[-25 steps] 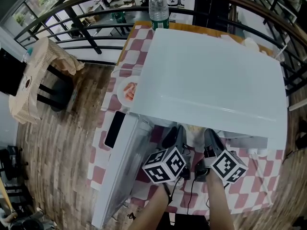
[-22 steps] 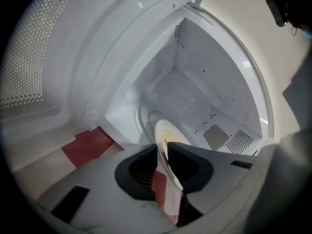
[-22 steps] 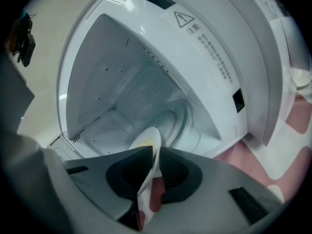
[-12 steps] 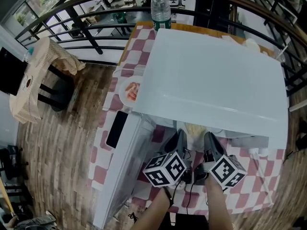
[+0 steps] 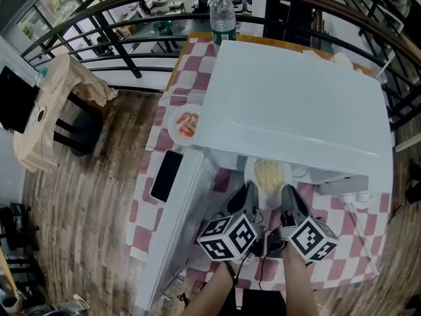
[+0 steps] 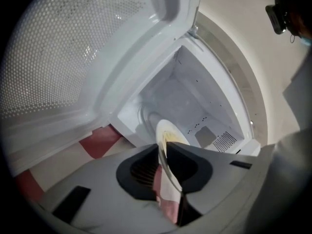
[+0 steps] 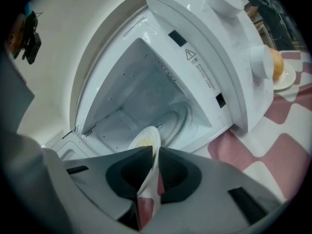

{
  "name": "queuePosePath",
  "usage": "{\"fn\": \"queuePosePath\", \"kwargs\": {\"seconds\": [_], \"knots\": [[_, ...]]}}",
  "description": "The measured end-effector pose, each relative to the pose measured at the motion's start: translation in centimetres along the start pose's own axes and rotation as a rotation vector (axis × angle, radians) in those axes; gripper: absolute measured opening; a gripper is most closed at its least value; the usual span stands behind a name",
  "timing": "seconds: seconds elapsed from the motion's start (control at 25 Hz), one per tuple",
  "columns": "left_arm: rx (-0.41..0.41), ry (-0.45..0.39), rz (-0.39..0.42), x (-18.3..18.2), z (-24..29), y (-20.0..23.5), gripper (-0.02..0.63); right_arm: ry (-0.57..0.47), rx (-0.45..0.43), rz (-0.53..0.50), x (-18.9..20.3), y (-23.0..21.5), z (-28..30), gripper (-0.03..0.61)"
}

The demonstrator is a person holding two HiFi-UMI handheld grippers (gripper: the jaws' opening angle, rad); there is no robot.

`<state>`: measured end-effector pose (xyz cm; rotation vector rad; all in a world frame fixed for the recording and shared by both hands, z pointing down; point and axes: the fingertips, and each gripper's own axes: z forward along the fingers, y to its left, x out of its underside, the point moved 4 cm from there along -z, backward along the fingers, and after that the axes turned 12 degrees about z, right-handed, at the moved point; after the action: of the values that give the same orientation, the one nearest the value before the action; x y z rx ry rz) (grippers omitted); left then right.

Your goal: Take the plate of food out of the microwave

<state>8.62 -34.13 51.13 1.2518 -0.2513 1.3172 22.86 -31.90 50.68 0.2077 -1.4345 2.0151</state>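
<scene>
A white plate of pale noodles sticks halfway out of the open white microwave. My left gripper is shut on the plate's near-left rim. My right gripper is shut on its near-right rim. In the left gripper view the plate stands edge-on between the pads of the left gripper, with the microwave cavity behind. In the right gripper view the plate is pinched the same way by the right gripper, just in front of the turntable.
The microwave door hangs open to the left. A second plate with red food lies on the checkered tablecloth left of the microwave. A water bottle stands behind it. A small dish sits to its right.
The plate has come further out from under the microwave's top toward me. Both grippers have drawn back with it.
</scene>
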Motion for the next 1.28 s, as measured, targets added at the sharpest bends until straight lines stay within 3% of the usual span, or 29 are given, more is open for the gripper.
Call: {"fn": "queuePosePath", "kwargs": {"seconds": [0.12,0.32,0.88,1.28], "knots": [[0.014,0.002,0.007,0.0,-0.9,-0.2,0.072,-0.004,-0.011,0.031,0.8,0.3,-0.9,0.04],[0.039,0.011,0.022,0.4,-2.6,-0.8,0.074,-0.067,0.032,-0.02,0.9,0.6,-3.1,0.041],[0.141,0.065,0.057,3.1,-6.7,-3.3,0.072,-0.166,0.076,0.046,3.5,-0.6,-9.6,0.042],[0.174,0.069,0.082,3.2,-7.3,-3.8,0.072,-0.192,0.082,0.039,3.6,-0.4,-10.7,0.048]]}}
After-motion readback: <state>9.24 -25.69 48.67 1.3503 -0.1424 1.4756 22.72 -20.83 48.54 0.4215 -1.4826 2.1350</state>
